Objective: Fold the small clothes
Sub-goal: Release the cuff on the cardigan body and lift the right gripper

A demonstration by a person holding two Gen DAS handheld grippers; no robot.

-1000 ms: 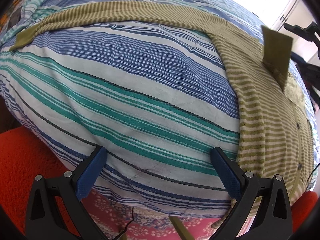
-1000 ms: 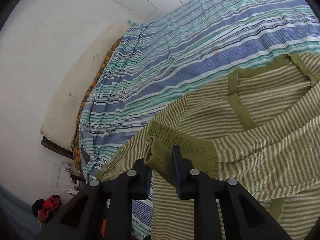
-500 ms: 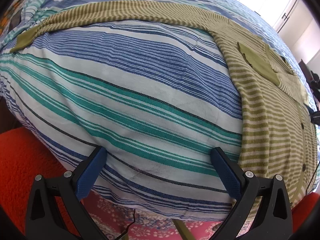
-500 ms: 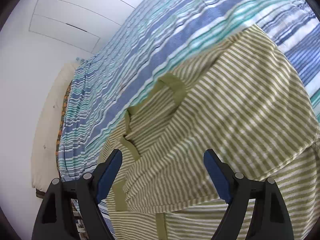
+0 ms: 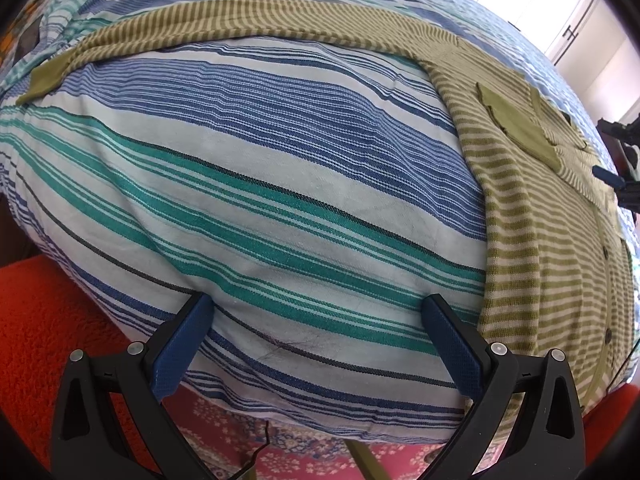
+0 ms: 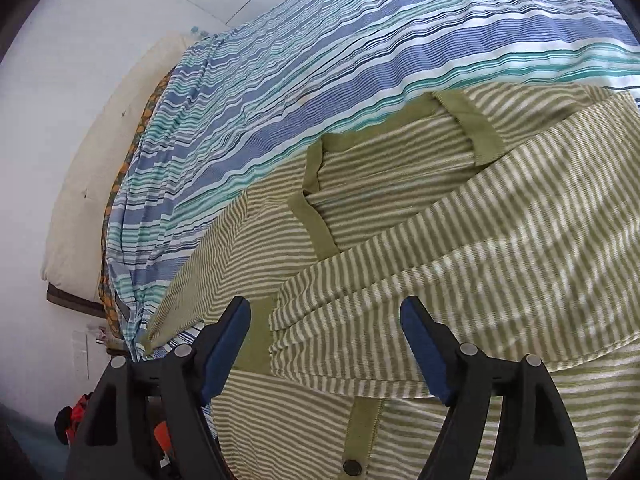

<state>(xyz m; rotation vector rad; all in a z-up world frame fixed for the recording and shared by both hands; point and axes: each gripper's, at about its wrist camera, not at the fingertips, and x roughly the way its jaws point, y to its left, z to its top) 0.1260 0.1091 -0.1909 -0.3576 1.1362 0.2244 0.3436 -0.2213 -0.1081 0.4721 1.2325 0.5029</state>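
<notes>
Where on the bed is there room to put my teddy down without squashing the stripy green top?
The biggest bare patch of striped bedsheet lies between the green top's body, its outstretched sleeve and the bed's near edge. More bare sheet stretches from the collar toward the cream pillow. It's crowded over the top, where the right gripper hovers, jaws closing on nothing.
</notes>
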